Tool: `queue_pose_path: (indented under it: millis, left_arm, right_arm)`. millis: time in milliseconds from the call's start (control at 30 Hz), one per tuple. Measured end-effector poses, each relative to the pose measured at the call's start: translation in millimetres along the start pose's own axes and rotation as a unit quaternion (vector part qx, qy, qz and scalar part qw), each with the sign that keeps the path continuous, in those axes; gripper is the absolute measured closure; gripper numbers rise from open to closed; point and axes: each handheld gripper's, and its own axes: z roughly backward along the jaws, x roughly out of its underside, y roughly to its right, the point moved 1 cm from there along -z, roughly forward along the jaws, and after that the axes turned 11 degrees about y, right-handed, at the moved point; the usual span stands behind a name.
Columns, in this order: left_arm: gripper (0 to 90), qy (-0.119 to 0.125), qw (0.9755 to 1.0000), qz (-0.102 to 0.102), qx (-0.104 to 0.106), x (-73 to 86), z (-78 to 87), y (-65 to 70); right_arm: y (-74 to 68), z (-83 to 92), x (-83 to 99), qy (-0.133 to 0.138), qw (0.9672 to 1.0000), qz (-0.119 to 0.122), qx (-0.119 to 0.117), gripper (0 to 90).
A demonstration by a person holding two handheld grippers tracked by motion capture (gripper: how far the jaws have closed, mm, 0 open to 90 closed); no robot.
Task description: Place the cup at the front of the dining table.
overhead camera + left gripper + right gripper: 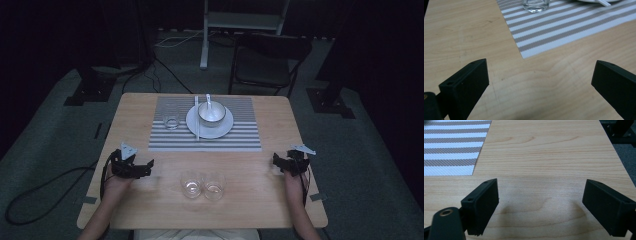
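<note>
Glasses first: two empty clear tumblers sit side by side, touching or nearly so, at the near middle of the counter [150, 107], the left tumbler [190, 184] and the right tumbler [213, 186]. They're between the two hands, so that's what I'd guess gets picked up.

Left claw [148, 167] is released, jaws spread wide with nothing between them but bare wood in the left gripper view. It's tipped inward, pointing roughly toward the tumblers, and looks nearer to the left one than the right claw [276, 161] is to the right one. Right claw is also released and holding nothing, sitting out near the right edge, well apart from the glasses.

So the key bit: the tumblers lie to the right of the left claw and to the left of the right one, standing upright, so any grab comes in sideways around the wall of the glass.

Farther back, a striped placemat [240, 130] carries a third glass [171, 117] on its left part, plus a white plate [225, 127] with a metal bowl [212, 114] on it and what look like chopsticks [196, 120] lying across the plate's left side.
</note>
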Motion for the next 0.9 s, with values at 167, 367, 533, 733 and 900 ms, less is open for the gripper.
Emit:
queue_pose_path:
  millis: [167,367,533,733,900]
  left_arm:
    - [1.7,0.008,0.9999,0.004,-0.009,7.4,5.6,-0.3]
    - [1.7,0.005,0.9999,0.008,-0.009,16.8,15.5,-1.0]
    - [1.7,0.008,0.9998,0.011,-0.011,22.8,28.6,-1.5]
    - [1.7,0.012,0.9997,0.018,-0.014,32.1,44.8,-2.5]
    - [1.7,0.01,0.9995,0.021,-0.023,40.8,54.4,-3.9]
  right_arm:
    - [-0.2,0.1,0.0,0.0,1.0,-0.001,0.0,13.0]
    - [-0.2,0.0,0.0,0.0,1.0,-0.002,0.0,13.0]
    - [-0.1,0.2,-0.1,0.0,1.0,-0.001,-0.001,13.0]
    - [-0.3,0.2,0.0,0.0,1.0,-0.001,0.0,13.0]
    - [-0.3,0.2,0.0,0.0,1.0,0.0,0.0,13.0]
